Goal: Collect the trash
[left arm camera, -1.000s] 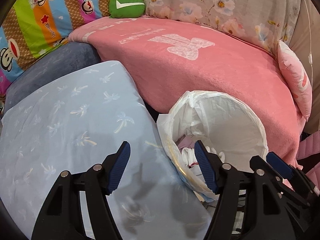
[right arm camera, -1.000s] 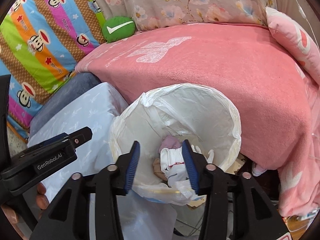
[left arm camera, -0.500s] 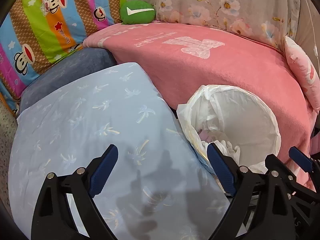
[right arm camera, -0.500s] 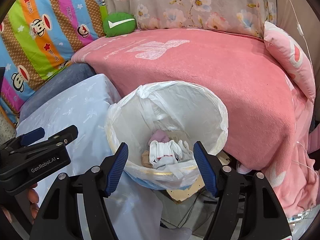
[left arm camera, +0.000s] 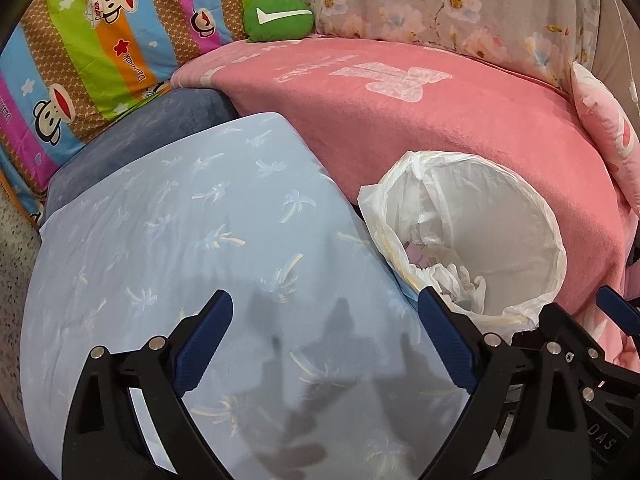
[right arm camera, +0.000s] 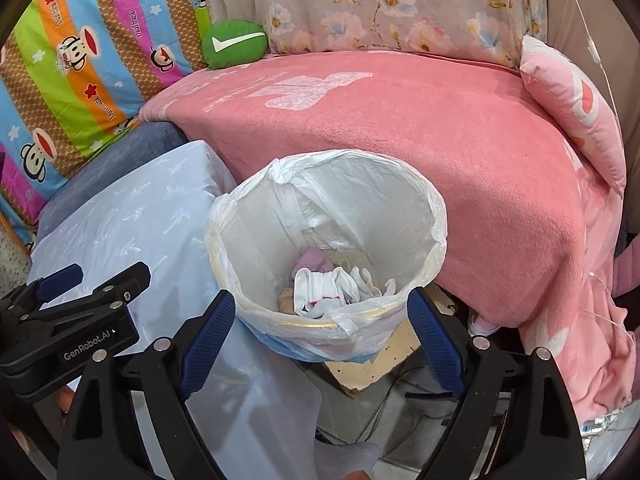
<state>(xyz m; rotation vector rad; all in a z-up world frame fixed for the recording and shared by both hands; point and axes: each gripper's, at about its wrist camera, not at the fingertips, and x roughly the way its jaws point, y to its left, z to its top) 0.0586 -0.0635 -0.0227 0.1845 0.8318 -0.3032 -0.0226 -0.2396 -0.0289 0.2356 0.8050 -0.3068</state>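
A round trash bin lined with a white plastic bag stands between a light blue cushion and a pink-covered bed; it also shows in the left wrist view. Inside lie a crumpled white glove-like piece of trash and a pale purple scrap. My right gripper is open and empty, just above the bin's near rim. My left gripper is open and empty over the blue cushion, left of the bin. The left gripper's body shows in the right wrist view.
A pink blanket covers the bed behind the bin. A green round cushion, a striped monkey-print quilt and a pink pillow lie at the back. A piece of cardboard and cables lie on the floor under the bin.
Both grippers opened wider and pulled back up from the bin. The white trash was between the right gripper's fingers a second ago and now lies in the bin.
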